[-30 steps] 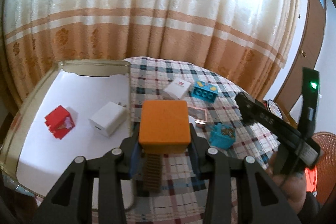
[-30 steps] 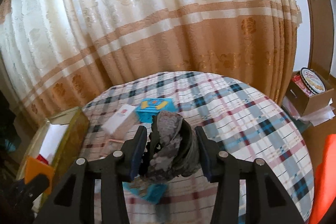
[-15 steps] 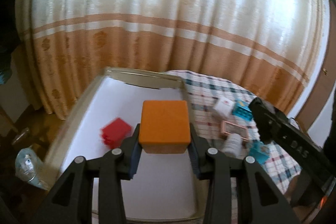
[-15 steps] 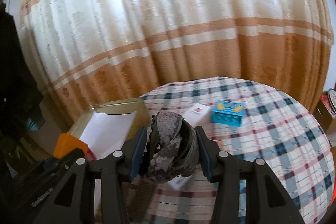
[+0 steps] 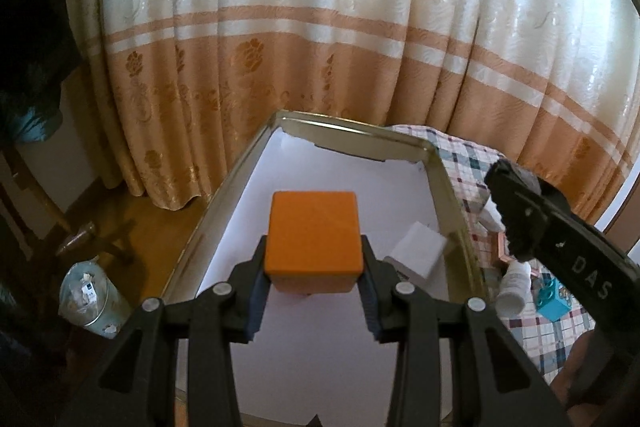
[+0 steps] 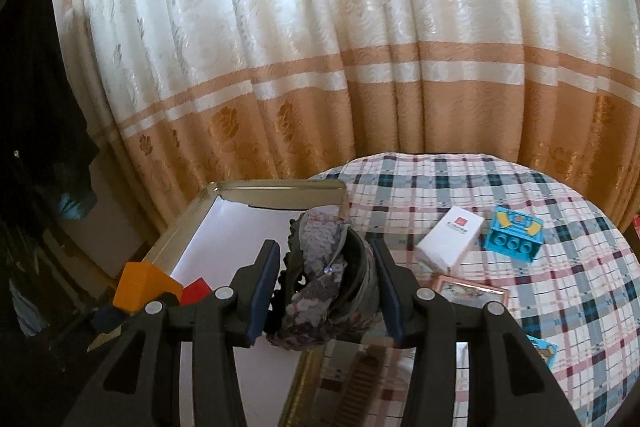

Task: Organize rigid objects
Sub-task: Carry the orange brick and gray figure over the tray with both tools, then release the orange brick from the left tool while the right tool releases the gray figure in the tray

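My left gripper (image 5: 314, 285) is shut on an orange block (image 5: 313, 237) and holds it above the white floor of a gold-rimmed tray (image 5: 352, 130). A white charger (image 5: 418, 254) lies in the tray to the right of the block. My right gripper (image 6: 326, 289) is shut on a grey patterned pouch (image 6: 326, 281) and holds it over the tray's right rim (image 6: 280, 189). The right wrist view also shows the orange block (image 6: 138, 285) at lower left, with a red block (image 6: 196, 290) beside it in the tray. The right gripper's body (image 5: 560, 243) shows at the right of the left wrist view.
On the plaid tablecloth (image 6: 540, 287) lie a white box (image 6: 450, 241), a blue toy brick (image 6: 514, 239) and a pink-framed card (image 6: 472, 293). A white bottle (image 5: 514, 287) and another blue brick (image 5: 552, 301) lie beside the tray. Curtains hang behind. A bin (image 5: 90, 301) stands on the floor.
Both grippers have swung left from over the table to over the tray, still holding their objects. The red block has passed out of the left wrist view.
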